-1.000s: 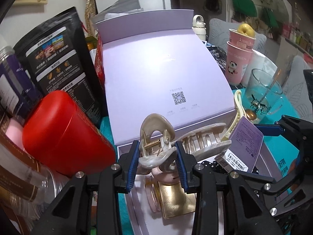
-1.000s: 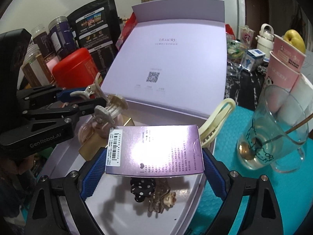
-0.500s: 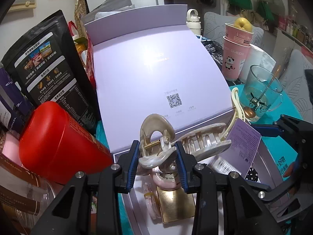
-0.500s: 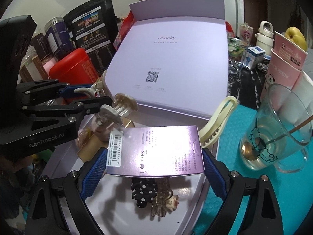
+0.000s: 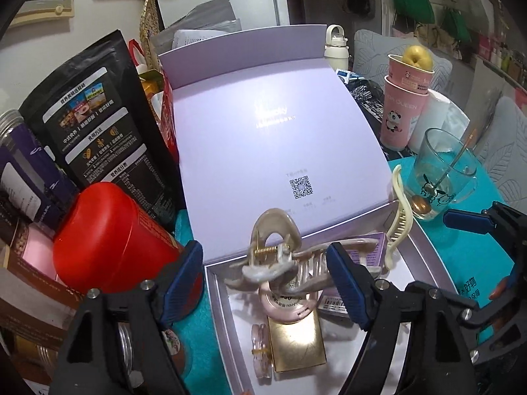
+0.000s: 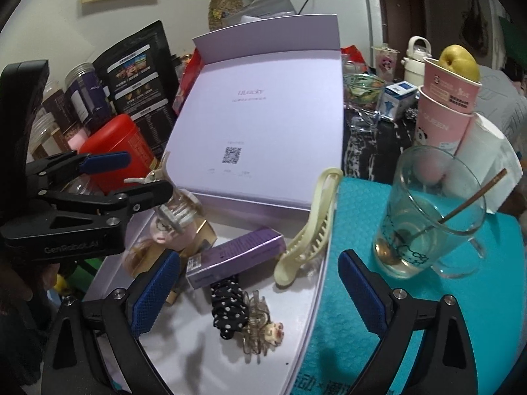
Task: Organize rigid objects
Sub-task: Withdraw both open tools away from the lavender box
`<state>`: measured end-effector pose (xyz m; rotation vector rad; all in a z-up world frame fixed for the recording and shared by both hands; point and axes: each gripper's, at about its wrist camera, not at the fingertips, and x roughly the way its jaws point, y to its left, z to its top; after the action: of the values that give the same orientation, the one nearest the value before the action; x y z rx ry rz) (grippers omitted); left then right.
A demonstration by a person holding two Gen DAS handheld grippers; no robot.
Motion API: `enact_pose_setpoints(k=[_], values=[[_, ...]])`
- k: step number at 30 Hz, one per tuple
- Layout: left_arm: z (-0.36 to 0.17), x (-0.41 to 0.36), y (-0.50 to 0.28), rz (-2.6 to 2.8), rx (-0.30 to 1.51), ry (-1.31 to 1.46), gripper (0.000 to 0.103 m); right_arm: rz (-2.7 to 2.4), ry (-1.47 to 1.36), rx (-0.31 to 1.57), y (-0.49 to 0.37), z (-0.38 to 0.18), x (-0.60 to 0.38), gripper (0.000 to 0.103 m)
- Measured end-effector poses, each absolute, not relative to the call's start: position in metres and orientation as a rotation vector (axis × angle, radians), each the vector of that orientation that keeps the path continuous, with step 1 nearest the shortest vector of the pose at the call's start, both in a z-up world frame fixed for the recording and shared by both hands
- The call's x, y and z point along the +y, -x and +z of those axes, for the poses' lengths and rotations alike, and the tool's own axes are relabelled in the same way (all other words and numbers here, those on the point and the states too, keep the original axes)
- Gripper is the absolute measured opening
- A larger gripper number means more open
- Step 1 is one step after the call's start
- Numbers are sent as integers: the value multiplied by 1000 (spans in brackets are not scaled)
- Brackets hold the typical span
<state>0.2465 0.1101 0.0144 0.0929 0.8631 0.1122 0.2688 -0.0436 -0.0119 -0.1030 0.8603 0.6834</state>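
The lavender gift box (image 5: 263,151) stands with its lid open, and its white tray (image 6: 197,345) holds small accessories. My left gripper (image 5: 263,279) hovers over the tray's back corner with its jaws opening. The pearly hair claw (image 5: 273,260) sits between the pads on a pink round compact (image 5: 286,306), and neither pad presses on it. My right gripper (image 6: 258,296) is open above the tray's front. The purple carton (image 6: 237,256) lies flat in the tray just beyond its fingers. A cream hair claw (image 6: 306,230) leans on the tray's right rim.
A gold case (image 5: 296,342), a black dotted scrunchie (image 6: 229,309) and a clear clip (image 6: 263,332) also lie in the tray. A red canister (image 5: 108,240), black pouch (image 5: 98,131) and jars crowd the left. A glass mug with a spoon (image 6: 428,217) and pink cups (image 6: 444,108) stand right on the teal mat.
The left jaws have spread away from the pearly claw, which now rests on the compact. The right gripper has let go of the purple carton, which now lies in the tray, and has drawn back.
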Motion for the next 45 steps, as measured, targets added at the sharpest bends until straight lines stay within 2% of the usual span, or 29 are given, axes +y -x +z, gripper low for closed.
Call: enact_pose_setpoints(k=[17,45], values=[[41,102,-208,120,785,-36,78,650,100,860,-240,8,-55,98],[110,85,-94,93,600,-21,78,634,126,677,-130,87,-78,99]])
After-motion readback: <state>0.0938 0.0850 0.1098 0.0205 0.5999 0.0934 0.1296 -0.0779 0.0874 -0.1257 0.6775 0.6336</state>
